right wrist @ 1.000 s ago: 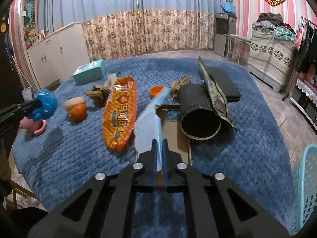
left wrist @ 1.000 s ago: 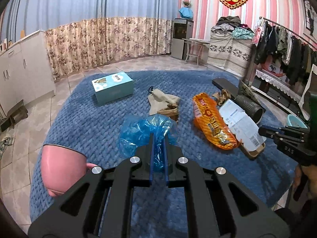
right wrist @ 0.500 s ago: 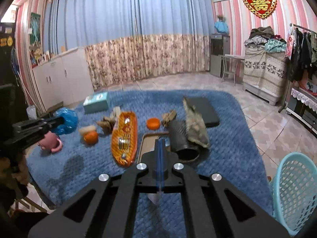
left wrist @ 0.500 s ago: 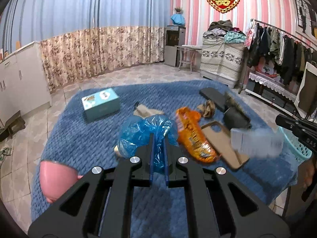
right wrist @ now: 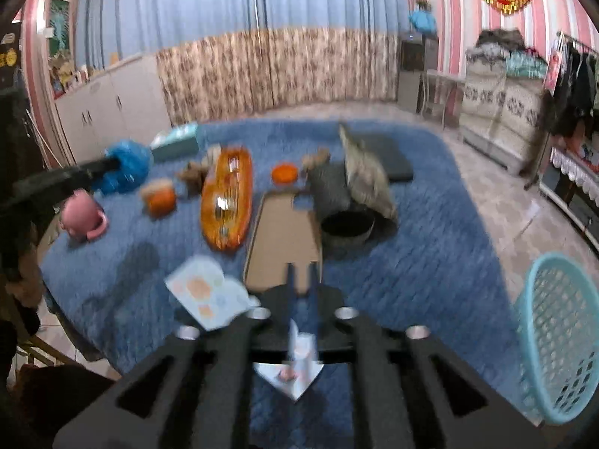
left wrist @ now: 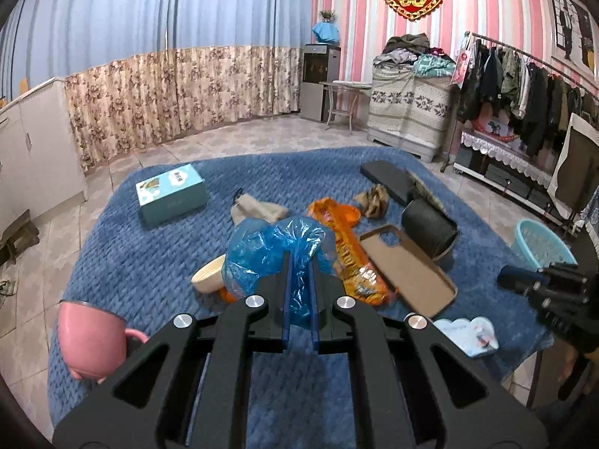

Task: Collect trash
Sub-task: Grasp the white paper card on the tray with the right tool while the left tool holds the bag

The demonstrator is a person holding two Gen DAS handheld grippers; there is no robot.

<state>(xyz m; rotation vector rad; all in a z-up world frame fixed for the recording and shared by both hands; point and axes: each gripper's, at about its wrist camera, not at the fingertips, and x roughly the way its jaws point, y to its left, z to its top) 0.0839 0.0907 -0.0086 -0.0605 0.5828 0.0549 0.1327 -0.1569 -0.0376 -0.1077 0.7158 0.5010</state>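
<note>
My left gripper (left wrist: 299, 288) is shut on a crumpled blue plastic bag (left wrist: 269, 250), held above the blue table cover (left wrist: 149, 262). From the right wrist, the bag (right wrist: 127, 172) shows at the far left. My right gripper (right wrist: 301, 280) hovers over the table's near edge, its jaws opening with a clear gap. A white paper slip (right wrist: 206, 295) hangs loose beside and beneath the fingers, and no pad presses it. The slip (left wrist: 468, 336) also shows at the table edge, below the right gripper (left wrist: 516, 280). A light blue basket (right wrist: 561, 336) stands on the floor at the right.
On the cover lie an orange snack wrapper (left wrist: 352, 258), a brown phone case (left wrist: 408, 265), a black roll (left wrist: 430, 228), crumpled brown paper (left wrist: 374, 194), a beige cloth (left wrist: 254, 205), a teal box (left wrist: 172, 194) and a pink mug (left wrist: 90, 336). Tiled floor surrounds the table.
The right gripper drew back from the table's middle with the paper slip, then its jaws parted and the slip came loose. The left gripper lifted slightly, still holding the blue bag.
</note>
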